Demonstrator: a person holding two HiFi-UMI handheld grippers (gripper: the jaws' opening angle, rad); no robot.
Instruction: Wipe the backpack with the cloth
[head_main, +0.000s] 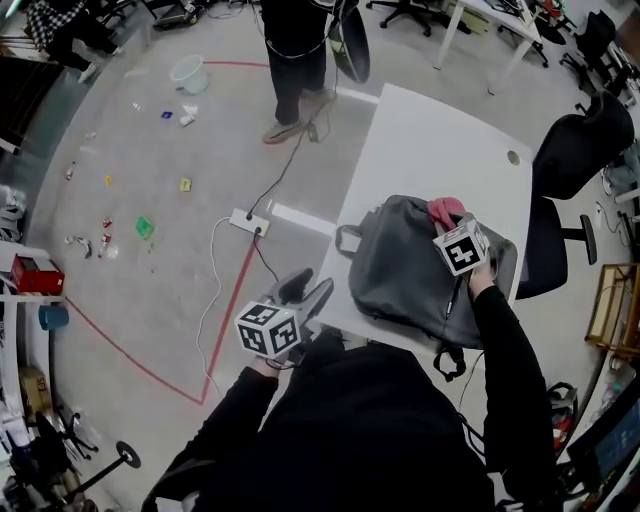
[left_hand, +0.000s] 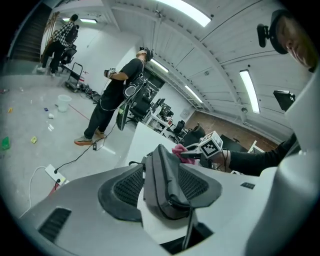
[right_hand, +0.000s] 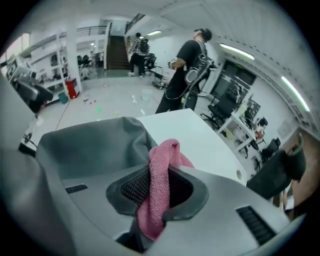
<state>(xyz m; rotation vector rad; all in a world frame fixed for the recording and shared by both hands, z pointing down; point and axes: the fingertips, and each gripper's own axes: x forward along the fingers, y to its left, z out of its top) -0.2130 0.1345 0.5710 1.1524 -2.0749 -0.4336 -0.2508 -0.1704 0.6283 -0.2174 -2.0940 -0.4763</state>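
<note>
A grey backpack (head_main: 410, 270) lies flat on the white table (head_main: 430, 140), near its front edge. My right gripper (head_main: 450, 224) hangs over the backpack's far right part, shut on a pink cloth (head_main: 445, 209). In the right gripper view the cloth (right_hand: 159, 190) is bunched between the pads, with the backpack (right_hand: 95, 145) just beyond. My left gripper (head_main: 308, 290) is open at the table's front left corner, just short of the backpack. In the left gripper view the backpack (left_hand: 170, 180) shows edge-on between the spread jaws, and I cannot see the pads pressing on it.
A person (head_main: 295, 60) stands on the floor beyond the table's left side. A power strip (head_main: 248, 222) with cables lies beside the table. A black office chair (head_main: 575, 150) stands at the right. A white bucket (head_main: 190, 72) and litter are on the floor.
</note>
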